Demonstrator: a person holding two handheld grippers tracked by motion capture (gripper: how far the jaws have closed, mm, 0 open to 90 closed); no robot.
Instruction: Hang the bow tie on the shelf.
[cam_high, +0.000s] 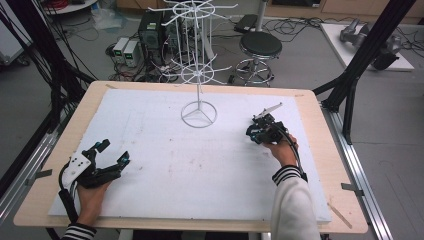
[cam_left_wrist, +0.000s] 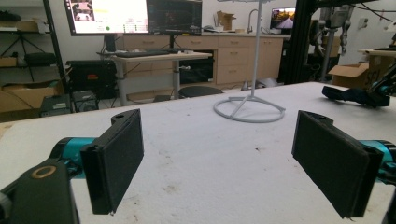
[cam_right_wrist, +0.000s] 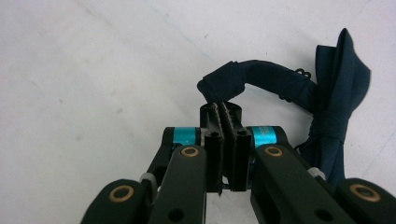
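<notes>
2 grippers work over a white foam board (cam_high: 165, 165) on a pale wooden table (cam_high: 45, 195). High view: left gripper (cam_high: 114, 153) rests at the board's near-left corner w/ jaws spread wide, nothing between them; right gripper (cam_high: 251, 132) sits at the right side of the board, tips down on a dark navy fabric strap (cam_high: 256, 134); a white wire display stand w/ a round ring base (cam_high: 199, 115) rises at board centre, far side, well apart from both. Left gripper view: left gripper (cam_left_wrist: 217, 156) released, 2 black pads wide apart over bare board, stand base (cam_left_wrist: 249, 108) ahead, right gripper (cam_left_wrist: 357, 96) off to the far right. Right gripper view: right gripper (cam_right_wrist: 223, 116) clenched, pads pinching 1 looped end of the navy strap (cam_right_wrist: 280, 86), whose remainder curls away to the right, lying on the board.
</notes>
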